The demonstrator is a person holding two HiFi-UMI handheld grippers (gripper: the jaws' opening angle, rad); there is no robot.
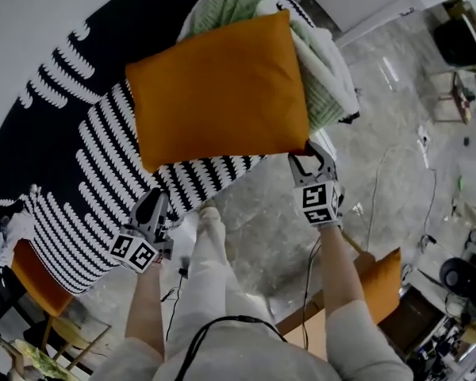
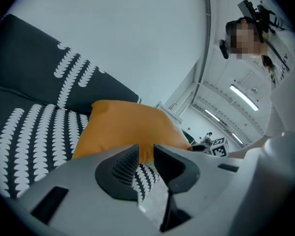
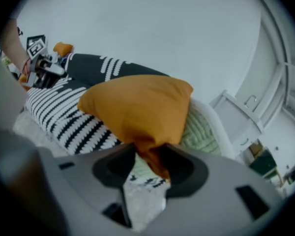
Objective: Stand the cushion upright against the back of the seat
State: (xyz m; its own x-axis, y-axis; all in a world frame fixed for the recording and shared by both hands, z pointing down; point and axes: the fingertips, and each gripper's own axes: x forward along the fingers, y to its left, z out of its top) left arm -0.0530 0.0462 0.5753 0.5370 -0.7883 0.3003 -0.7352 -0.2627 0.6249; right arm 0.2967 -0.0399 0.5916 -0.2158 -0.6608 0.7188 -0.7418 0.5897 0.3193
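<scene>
Cushion (image 1: 218,90) | plain orange, square, plump | one corner bunched

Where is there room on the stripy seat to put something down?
The striped seat is bare left of the orange cushion, up to the left tongs. The right end is crowded: the green blanket is piled under the cushion, whose corner the right tongs pinch.

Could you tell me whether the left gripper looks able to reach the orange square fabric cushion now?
Probably yes: the left gripper sits just short of the orange square fabric cushion, with nothing between them.
</scene>
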